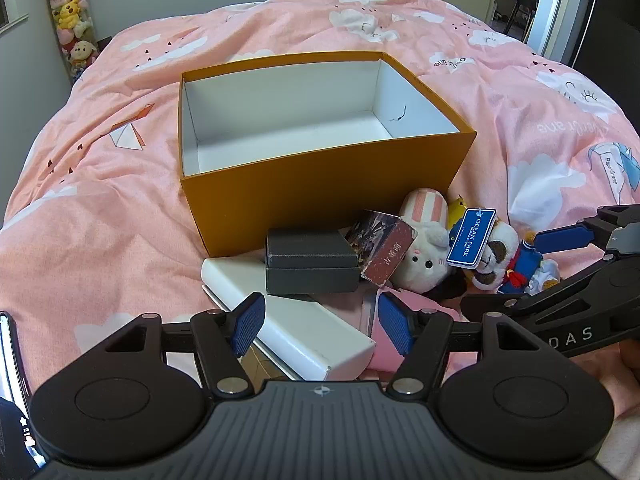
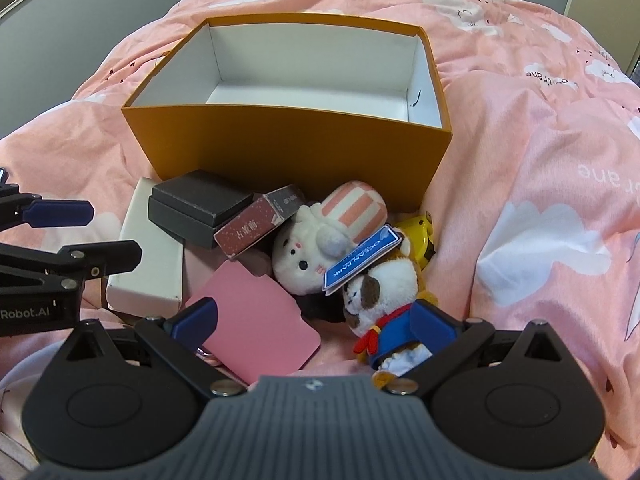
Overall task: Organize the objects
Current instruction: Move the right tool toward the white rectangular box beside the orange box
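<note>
On the pink bedspread (image 2: 540, 184), just in front of the orange box (image 2: 288, 148), the objects to be organized lie in a loose heap: a white box (image 1: 304, 332) with a dark grey box (image 1: 310, 266) resting on it, a maroon card box (image 2: 256, 228) leaning against that, a pink card case (image 2: 256, 320), a white rabbit plush (image 2: 300, 260), a dog plush (image 2: 384, 304) in a blue sailor outfit carrying a blue tag (image 2: 360, 260), and something yellow (image 2: 418, 236), mostly hidden behind the dog. The right gripper (image 2: 316, 322) is held spread wide, grasping nothing, with the dog plush lying against its right finger; a grasp there is best centred on the body, clear of the loose tag. The left gripper (image 1: 320, 322) is likewise parted and holds nothing, poised over the white box. That box looks broad for the jaws, so a grip across its narrow side is judged safer, and the dark grey box on top should be lifted off first. The orange box stands open, and its white interior holds nothing.
</note>
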{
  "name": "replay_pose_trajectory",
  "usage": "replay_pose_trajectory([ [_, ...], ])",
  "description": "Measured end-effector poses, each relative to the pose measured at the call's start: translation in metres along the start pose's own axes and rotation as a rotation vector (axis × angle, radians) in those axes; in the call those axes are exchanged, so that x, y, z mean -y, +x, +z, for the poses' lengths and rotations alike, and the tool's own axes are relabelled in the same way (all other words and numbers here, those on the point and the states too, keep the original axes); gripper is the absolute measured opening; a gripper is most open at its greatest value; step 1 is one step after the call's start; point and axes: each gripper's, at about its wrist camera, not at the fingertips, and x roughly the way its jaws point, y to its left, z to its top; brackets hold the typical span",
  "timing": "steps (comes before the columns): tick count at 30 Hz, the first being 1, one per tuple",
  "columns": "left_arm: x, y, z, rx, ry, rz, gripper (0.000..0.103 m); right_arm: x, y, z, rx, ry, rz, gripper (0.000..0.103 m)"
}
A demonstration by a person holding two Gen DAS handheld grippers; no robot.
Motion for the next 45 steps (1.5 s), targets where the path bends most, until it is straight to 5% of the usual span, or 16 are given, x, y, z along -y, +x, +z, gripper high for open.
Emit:
replay_pose_trajectory([
  [30,0.001,0.000,0.000,-0.009,0.004,-0.004,0.073,0.001,0.004,0.000,-0.021,0.009,0.017,0.102],
  [35,-0.022,-0.005,0.003,-0.032,-0.076,-0.038,0.060,-0.001,0.006,0.006,-0.038,-0.018,0.045,0.079],
  [45,-0.073,0.019,0.000,-0.128,-0.343,-0.086,0.059,-0.027,0.023,0.036,-0.077,-0.088,0.201,0.052],
])
